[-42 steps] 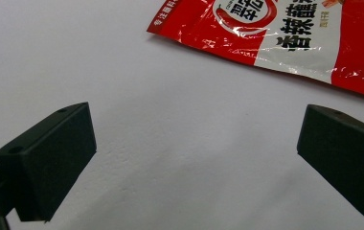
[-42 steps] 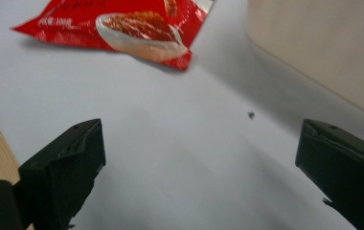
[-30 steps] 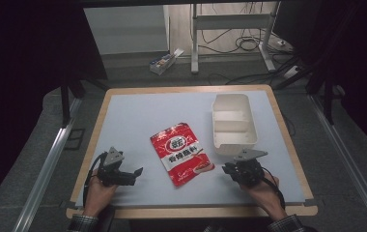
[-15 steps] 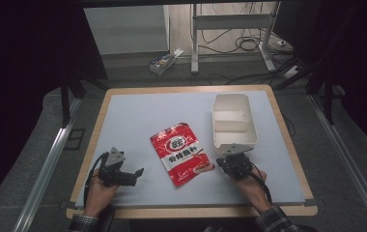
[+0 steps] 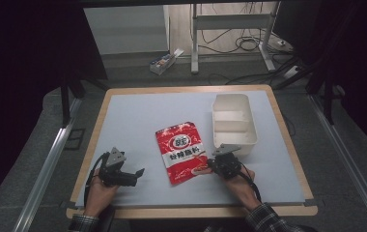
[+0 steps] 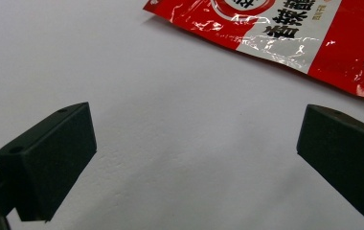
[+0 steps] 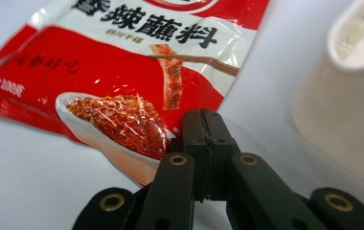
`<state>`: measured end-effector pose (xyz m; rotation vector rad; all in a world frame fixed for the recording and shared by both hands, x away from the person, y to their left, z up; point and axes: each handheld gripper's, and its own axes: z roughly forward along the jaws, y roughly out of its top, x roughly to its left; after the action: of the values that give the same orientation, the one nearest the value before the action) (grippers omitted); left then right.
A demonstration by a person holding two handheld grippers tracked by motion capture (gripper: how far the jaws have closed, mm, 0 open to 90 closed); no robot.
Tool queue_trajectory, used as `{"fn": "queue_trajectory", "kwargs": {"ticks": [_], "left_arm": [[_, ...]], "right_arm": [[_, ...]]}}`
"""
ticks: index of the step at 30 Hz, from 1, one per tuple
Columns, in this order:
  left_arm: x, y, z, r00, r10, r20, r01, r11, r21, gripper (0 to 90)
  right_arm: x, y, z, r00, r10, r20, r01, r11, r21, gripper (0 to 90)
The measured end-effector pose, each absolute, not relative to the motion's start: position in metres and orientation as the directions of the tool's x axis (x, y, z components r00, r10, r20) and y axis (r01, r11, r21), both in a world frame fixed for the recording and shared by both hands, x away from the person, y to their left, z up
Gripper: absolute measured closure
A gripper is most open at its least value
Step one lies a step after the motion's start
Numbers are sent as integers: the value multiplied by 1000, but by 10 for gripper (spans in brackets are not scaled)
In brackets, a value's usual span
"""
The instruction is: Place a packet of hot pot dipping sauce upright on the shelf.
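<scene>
Red seasoning pouch: top and left cut off by right gripper view's edge; small print at left blurred. White container beside pouch: cut off at right edge. Pouch in left gripper view: upper part cut off.

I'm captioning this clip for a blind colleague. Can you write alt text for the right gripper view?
The right gripper has its black jaws closed together at the lower right corner of a red seasoning packet lying on the pale table. A white plastic container stands at the right.
</scene>
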<state>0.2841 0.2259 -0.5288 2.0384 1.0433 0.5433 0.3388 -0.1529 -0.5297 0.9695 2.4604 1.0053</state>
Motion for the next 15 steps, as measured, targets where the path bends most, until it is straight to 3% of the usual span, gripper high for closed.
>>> {"fn": "queue_trajectory", "kwargs": {"ticks": [15], "left_arm": [[285,224,-529,575,818,17,500,-368,784,0]], "right_arm": [[323,-132,-531,-780,626,5,443,547,710,900]]}}
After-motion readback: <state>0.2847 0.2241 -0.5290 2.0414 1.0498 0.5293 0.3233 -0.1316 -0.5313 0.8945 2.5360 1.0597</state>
